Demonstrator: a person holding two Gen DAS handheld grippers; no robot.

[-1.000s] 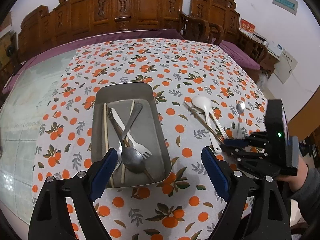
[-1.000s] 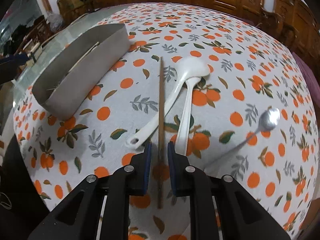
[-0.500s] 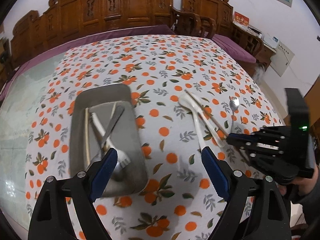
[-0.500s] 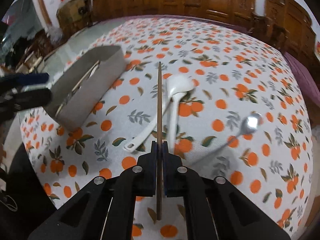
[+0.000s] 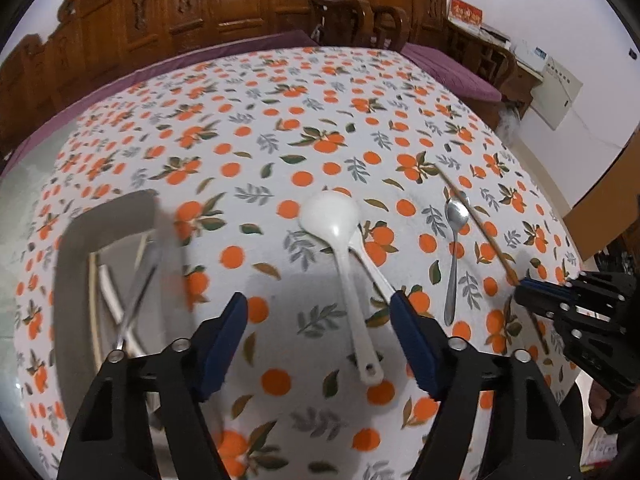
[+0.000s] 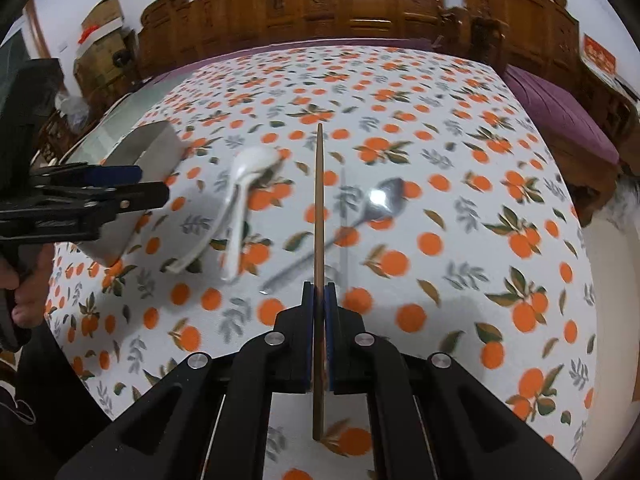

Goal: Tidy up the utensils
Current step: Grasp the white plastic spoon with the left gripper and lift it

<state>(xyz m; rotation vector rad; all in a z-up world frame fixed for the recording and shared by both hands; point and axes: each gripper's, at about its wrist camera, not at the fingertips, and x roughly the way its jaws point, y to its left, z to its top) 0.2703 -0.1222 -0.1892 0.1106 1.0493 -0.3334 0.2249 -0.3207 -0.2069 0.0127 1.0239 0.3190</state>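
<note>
My right gripper [image 6: 319, 292] is shut on a brown chopstick [image 6: 319, 200], held just above the cloth and pointing away from me; its shadow falls to the right. The same chopstick [image 5: 476, 228] and right gripper [image 5: 524, 292] show at the right of the left wrist view. My left gripper [image 5: 320, 320] hovers over two white spoons [image 5: 330, 212] with its jaws closing. One spoon handle lies between the fingers, and the pads do not touch it. A metal spoon [image 5: 456, 216] lies to the right of them. The steel tray [image 5: 68, 264] at the left holds several utensils.
The table wears an orange-print cloth [image 5: 280, 120], with bare glass at its left edge. Carved wooden chairs [image 5: 240, 4] line the far side, and a purple cushion [image 6: 560, 120] lies at the right. A person's hand [image 6: 24, 296] holds the left gripper [image 6: 152, 184] beside the tray [image 6: 148, 148].
My left gripper has swung right, from over the tray to over the white spoons, and its jaws have narrowed. My right gripper has shut on the chopstick and lifted it off the cloth.
</note>
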